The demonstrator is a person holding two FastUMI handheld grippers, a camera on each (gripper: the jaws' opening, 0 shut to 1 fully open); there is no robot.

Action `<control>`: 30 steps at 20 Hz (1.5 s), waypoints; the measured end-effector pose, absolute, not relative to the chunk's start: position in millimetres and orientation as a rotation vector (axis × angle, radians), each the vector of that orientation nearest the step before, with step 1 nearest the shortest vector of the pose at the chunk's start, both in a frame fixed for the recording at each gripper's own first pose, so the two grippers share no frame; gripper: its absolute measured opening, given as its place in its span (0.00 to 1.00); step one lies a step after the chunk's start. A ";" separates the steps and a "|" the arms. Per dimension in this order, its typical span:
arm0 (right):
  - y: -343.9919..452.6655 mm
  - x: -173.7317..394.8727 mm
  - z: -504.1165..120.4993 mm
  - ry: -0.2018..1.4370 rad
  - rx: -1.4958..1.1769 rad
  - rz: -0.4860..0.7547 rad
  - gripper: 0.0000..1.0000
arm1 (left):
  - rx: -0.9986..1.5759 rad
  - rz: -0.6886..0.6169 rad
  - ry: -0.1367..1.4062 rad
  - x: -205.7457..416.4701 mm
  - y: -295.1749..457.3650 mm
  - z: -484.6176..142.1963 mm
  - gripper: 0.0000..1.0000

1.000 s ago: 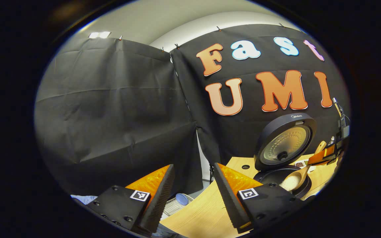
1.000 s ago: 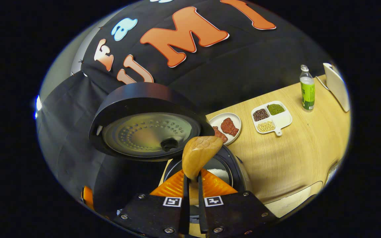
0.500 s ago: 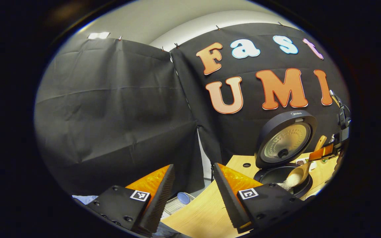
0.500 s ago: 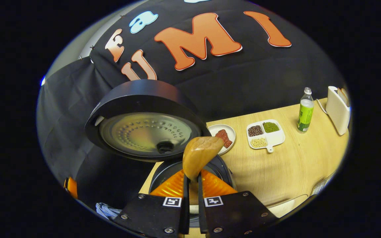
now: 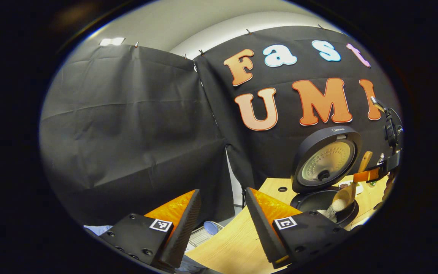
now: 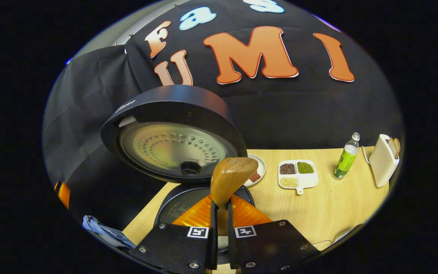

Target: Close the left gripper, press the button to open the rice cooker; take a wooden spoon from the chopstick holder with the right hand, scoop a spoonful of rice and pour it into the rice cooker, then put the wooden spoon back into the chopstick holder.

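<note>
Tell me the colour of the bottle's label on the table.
Green, on the bottle; clearest in the right gripper view.

Table (image 6: pixel 337 205): pale wood with fine straight grain, smooth, matt. Wooden spoon (image 6: pixel 231 178): polished brown wood with a soft sheen on the back of the bowl; in the left gripper view its bowl (image 5: pixel 342 195) carries white, grainy rice. Rice cooker (image 6: pixel 173 135): raised lid with a dark, smooth, satin shell; its inner plate is dull brushed metal dotted with small holes. Booth wall (image 5: pixel 127 133): black cloth, matt, creased. Divided dish (image 6: pixel 298 174): smooth glossy white, holding dry grains and beans. Bottle (image 6: pixel 345 156): clear plastic with a glossy label. Left gripper (image 5: pixel 222 224): finger faces finely ribbed, housings matt.
</note>
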State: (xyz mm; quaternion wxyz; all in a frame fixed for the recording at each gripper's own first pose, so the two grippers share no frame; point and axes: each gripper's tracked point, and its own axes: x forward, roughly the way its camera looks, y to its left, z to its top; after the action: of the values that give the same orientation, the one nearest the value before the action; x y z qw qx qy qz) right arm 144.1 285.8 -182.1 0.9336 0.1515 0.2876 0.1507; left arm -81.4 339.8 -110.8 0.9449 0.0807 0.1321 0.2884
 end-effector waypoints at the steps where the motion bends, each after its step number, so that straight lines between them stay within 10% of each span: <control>1: 287.1 143.3 -178.5 0.579 0.283 0.317 0.11 | 0.163 0.593 0.269 -81.8 339.9 -110.9 0.83; 11: 305.5 143.2 -148.3 0.422 -0.003 0.407 0.11 | 0.158 0.624 0.281 -98.8 334.2 -115.0 0.77; 20: 321.8 134.9 -125.7 0.299 -0.140 0.485 0.11 | 0.179 0.631 0.289 -102.7 326.5 -111.2 0.92; 30: 243.6 114.2 -98.8 0.440 0.348 0.461 0.11 | 0.177 0.617 0.282 -89.7 297.4 -106.4 0.84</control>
State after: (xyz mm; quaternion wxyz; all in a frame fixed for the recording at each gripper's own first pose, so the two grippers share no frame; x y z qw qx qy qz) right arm 114.2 243.6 -98.8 0.9349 0.1703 0.2150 0.2253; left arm -89.7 297.4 -106.4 0.9392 0.0869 0.1379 0.3022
